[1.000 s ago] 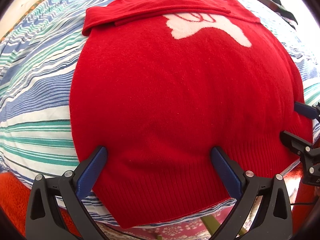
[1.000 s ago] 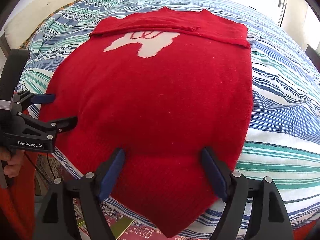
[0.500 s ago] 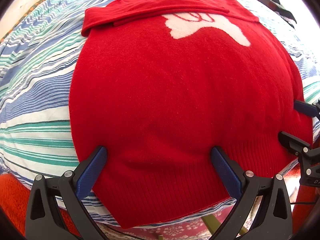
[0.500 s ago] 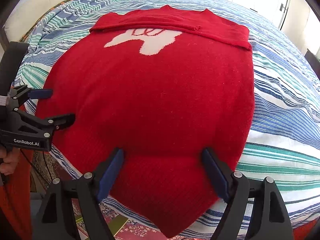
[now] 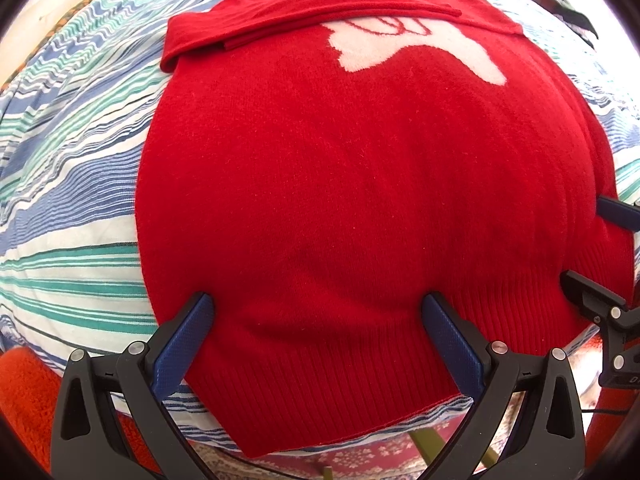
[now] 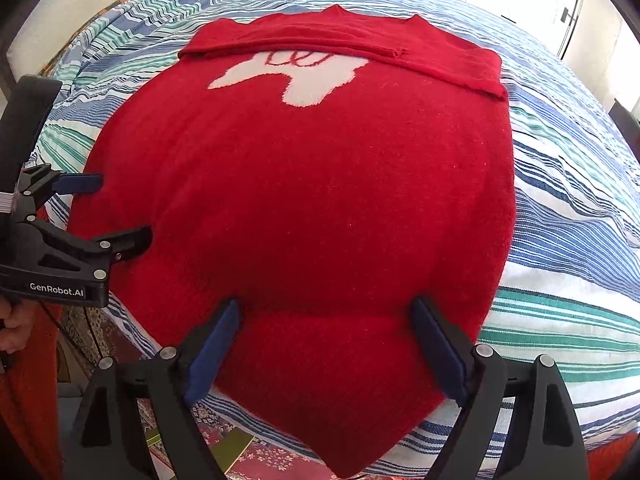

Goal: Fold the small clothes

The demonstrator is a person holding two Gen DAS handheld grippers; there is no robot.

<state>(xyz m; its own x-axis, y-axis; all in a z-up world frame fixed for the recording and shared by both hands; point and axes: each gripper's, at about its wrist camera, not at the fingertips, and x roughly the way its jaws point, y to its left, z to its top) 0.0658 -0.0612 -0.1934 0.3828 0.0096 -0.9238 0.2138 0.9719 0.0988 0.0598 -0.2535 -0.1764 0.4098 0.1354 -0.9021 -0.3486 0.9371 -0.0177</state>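
Observation:
A red knit sweater (image 5: 360, 184) with a white figure on its chest lies flat on the striped bed (image 5: 72, 200), both sleeves folded across the top. It also shows in the right wrist view (image 6: 320, 200). My left gripper (image 5: 316, 304) is open, its fingers straddling the hem near the sweater's lower left corner. My right gripper (image 6: 324, 308) is open, its fingers straddling the hem near the lower right corner. The left gripper also shows at the left edge of the right wrist view (image 6: 116, 212), and the right gripper at the right edge of the left wrist view (image 5: 592, 244).
The striped blue, green and white bedcover (image 6: 568, 208) spreads around the sweater. A patterned quilt (image 6: 256, 456) hangs below the bed's near edge. An orange fuzzy fabric (image 5: 24, 400) is at the lower left. A dark object (image 5: 560, 0) lies at the far right.
Both grippers have edged slightly forward over the hem. The sweater has not moved and both grippers stay open.

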